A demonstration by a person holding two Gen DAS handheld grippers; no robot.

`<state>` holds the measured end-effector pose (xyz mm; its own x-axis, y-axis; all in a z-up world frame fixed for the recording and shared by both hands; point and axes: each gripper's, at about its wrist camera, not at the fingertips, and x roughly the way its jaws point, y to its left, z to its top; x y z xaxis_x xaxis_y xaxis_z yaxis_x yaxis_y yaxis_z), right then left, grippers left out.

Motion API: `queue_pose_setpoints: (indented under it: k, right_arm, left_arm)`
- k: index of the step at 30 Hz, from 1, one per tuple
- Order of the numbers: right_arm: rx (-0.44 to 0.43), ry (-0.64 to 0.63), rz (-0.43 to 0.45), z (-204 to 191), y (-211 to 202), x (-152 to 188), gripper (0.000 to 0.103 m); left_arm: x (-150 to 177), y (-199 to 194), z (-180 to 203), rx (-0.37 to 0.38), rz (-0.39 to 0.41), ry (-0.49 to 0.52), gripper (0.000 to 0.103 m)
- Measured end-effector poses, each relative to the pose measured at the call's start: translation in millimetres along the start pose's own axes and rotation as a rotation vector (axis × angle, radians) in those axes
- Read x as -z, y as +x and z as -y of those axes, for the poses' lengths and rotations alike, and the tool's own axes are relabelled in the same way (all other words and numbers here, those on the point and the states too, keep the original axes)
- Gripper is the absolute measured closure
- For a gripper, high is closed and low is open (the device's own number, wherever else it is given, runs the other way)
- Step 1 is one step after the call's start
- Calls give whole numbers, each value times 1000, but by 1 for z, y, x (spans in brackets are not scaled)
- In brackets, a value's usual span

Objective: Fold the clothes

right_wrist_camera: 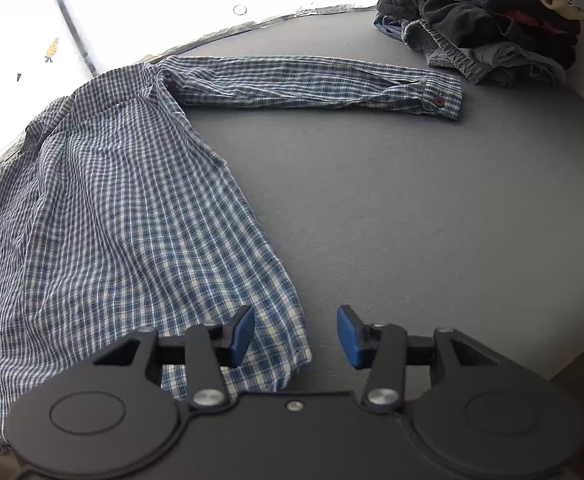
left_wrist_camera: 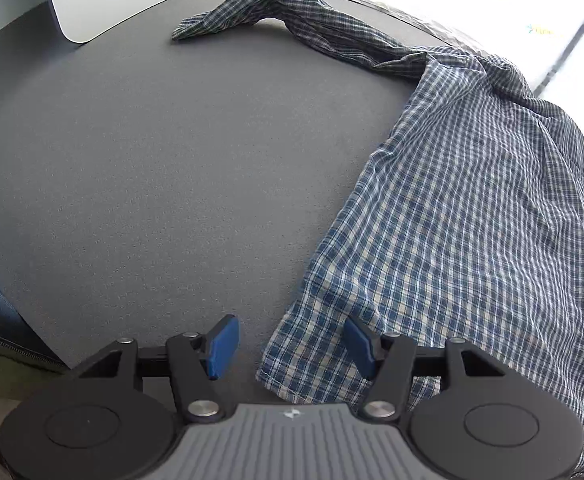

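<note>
Your left gripper [left_wrist_camera: 290, 346] has its jaws apart over the near left hem corner of the plaid shirt [left_wrist_camera: 471, 208], clamping nothing. Your right gripper [right_wrist_camera: 295, 334] is parted too, at the near right hem corner. The shirt lies spread on the grey table [right_wrist_camera: 411, 220], sleeves outstretched at the far side, near a pile of clothes [right_wrist_camera: 487, 20].

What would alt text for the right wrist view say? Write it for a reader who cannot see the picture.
A blue plaid shirt lies spread on a grey table, one sleeve stretched toward a pile of folded clothes at the far corner. The right gripper hangs over the shirt's near hem corner, jaws open and holding nothing.
</note>
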<state>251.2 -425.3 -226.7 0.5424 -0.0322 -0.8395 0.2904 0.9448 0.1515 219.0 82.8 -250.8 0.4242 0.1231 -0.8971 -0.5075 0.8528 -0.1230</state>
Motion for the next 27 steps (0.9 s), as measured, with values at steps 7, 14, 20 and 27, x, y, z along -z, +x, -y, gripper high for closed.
queue_pose_setpoints:
  k: [7, 14, 20, 27]
  right_arm:
    - [-35, -20, -19, -5, 13, 7, 51]
    - [-86, -62, 58, -9, -8, 9, 100]
    - [-125, 80, 70, 12, -37, 11, 100]
    - [-179, 200, 68, 30, -41, 5, 100]
  left_arm:
    - [-3, 9, 20, -27, 25, 78, 71]
    - [-1, -1, 12, -38, 34, 18, 103]
    - [2, -43, 6, -5, 67, -42, 103]
    - [-4, -45, -2, 28, 56, -128, 103]
